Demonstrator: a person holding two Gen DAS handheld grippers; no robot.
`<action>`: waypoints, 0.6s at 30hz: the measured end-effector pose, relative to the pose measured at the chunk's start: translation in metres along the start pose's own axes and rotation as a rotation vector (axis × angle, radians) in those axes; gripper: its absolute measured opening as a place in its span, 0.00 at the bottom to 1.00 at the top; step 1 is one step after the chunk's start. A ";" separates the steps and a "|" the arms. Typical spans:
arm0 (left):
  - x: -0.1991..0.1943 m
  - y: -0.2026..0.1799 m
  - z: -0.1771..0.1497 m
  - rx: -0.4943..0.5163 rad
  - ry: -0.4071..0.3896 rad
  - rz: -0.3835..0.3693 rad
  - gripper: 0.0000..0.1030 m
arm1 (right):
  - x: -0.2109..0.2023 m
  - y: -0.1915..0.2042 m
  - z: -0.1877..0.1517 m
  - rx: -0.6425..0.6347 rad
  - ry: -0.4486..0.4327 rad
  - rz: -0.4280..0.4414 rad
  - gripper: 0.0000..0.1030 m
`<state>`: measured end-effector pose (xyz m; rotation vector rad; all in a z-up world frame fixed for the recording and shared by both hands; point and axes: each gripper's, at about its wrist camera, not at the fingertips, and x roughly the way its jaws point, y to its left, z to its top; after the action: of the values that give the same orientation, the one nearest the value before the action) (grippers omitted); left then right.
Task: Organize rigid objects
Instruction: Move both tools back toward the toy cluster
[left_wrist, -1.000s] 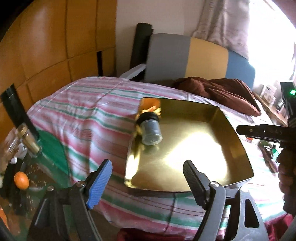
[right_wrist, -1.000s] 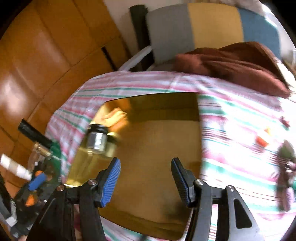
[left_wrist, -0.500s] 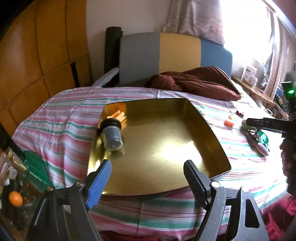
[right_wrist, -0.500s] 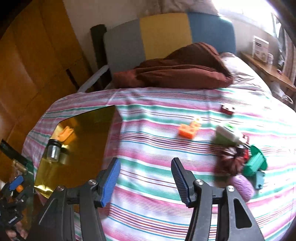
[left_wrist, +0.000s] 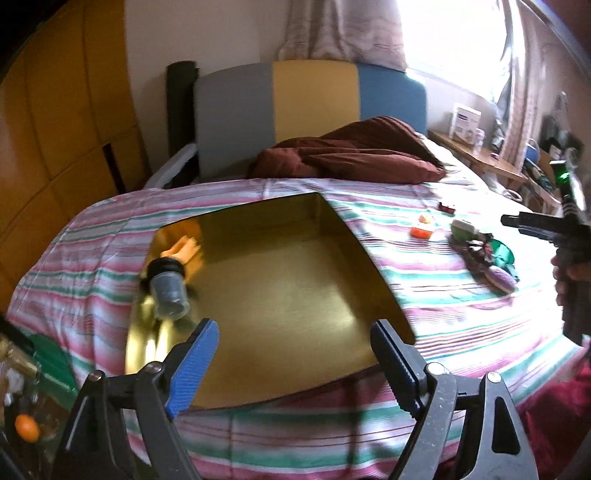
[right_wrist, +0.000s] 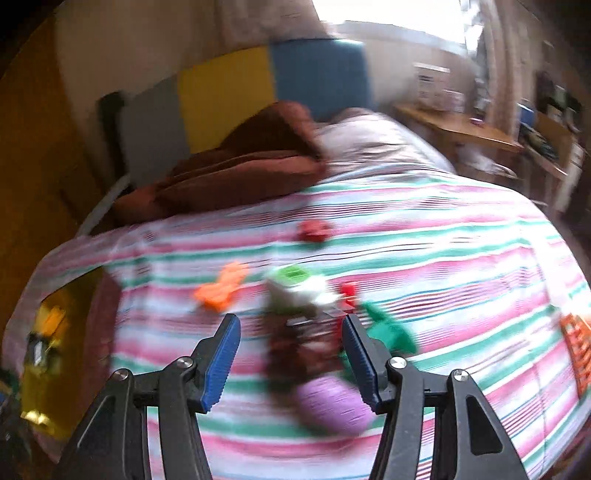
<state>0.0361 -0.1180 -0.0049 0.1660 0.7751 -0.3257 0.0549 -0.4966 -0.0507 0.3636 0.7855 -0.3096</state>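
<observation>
A gold tray (left_wrist: 295, 295) lies on the striped bed. In it a small grey jar with a black lid (left_wrist: 168, 286) lies on its side beside an orange piece (left_wrist: 184, 249). My left gripper (left_wrist: 295, 365) is open and empty above the tray's near edge. My right gripper (right_wrist: 290, 360) is open and empty, above a cluster of toys: a white and green block (right_wrist: 295, 286), a dark brown piece (right_wrist: 291, 347), a purple object (right_wrist: 328, 402), a green piece (right_wrist: 391, 332). An orange toy (right_wrist: 221, 288) and a red piece (right_wrist: 314, 230) lie apart. The right wrist view is blurred.
A brown blanket (left_wrist: 351, 155) lies at the head of the bed before a grey, yellow and blue headboard (left_wrist: 310, 99). A wooden side table (left_wrist: 480, 158) stands at the right. Bottles and an orange ball (left_wrist: 26, 426) sit at the lower left.
Both grippers have swung to the right. The right gripper has moved from over the tray to over the toy cluster. The tray and jar have stayed put.
</observation>
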 end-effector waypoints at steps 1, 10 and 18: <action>0.001 -0.006 0.004 0.014 -0.001 -0.007 0.82 | 0.003 -0.012 -0.001 0.034 -0.004 -0.016 0.56; 0.033 -0.063 0.042 0.075 0.039 -0.119 0.82 | 0.007 -0.089 0.001 0.388 0.008 -0.006 0.56; 0.093 -0.122 0.073 0.115 0.136 -0.198 0.81 | 0.012 -0.099 -0.001 0.477 0.056 0.077 0.56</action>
<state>0.1038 -0.2728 -0.0229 0.2220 0.9100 -0.5511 0.0230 -0.5860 -0.0802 0.8514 0.7463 -0.4160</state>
